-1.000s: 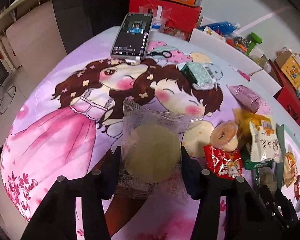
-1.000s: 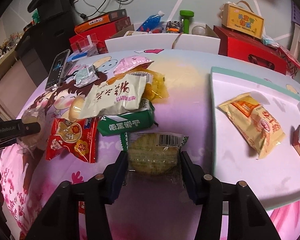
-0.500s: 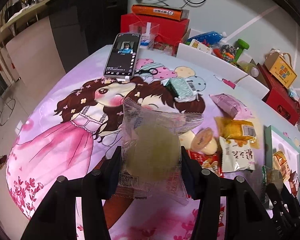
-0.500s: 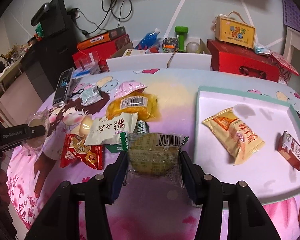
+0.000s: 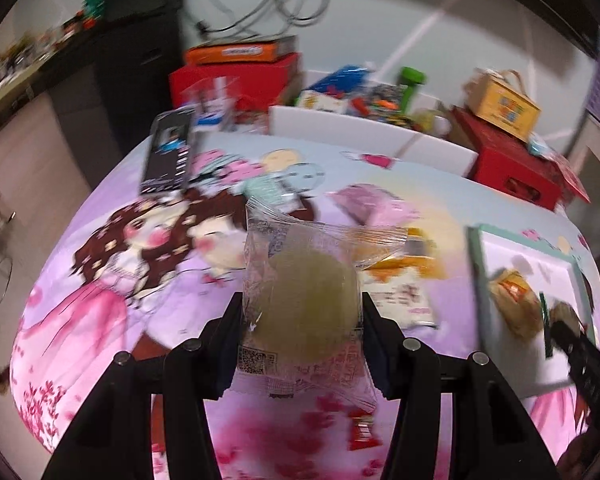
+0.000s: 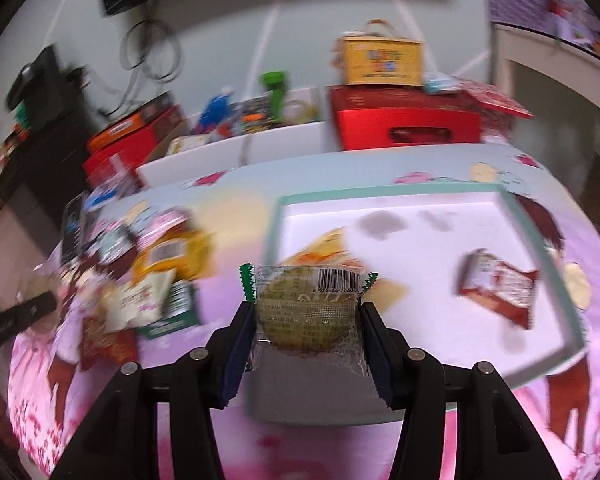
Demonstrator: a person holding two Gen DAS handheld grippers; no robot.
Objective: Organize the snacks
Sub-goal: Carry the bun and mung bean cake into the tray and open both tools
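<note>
The bench (image 6: pixel 440 188), draped in a pink and lilac cartoon-print cloth, is filling both views, and it is all rather blurred. On it, towards the right, the white rectangular tray with the mint-green rim (image 6: pixel 400 192) is lying flat, already carrying a yellow-orange snack bag (image 6: pixel 320 250) and a small red-brown wrapped bar (image 6: pixel 500 284), well apart from each other. Off to the tray's left a loose heap of unsorted snack packets (image 6: pixel 156 276) is waiting on the cloth.

Now the carrying. The right claw (image 6: pixel 306 322) is gripping a round greenish cake in a clear wrapper with green crimped ends and a barcode (image 6: pixel 306 308), both pads pressing its sides, and it is hanging over the tray's near left corner. The left claw (image 5: pixel 302 316) is clamping a pale round cake in a clear plastic wrapper (image 5: pixel 312 300), lifted above the middle of the bench, with the tray lying off to its right.

So this looks like the transport step, both hands ferrying a cake to the tray at once. Next, as I read it, the right claw is wanting to lower into the bare white patch between the two items and let go; the left needs to travel further right first, keeping clear of the other claw.
</note>
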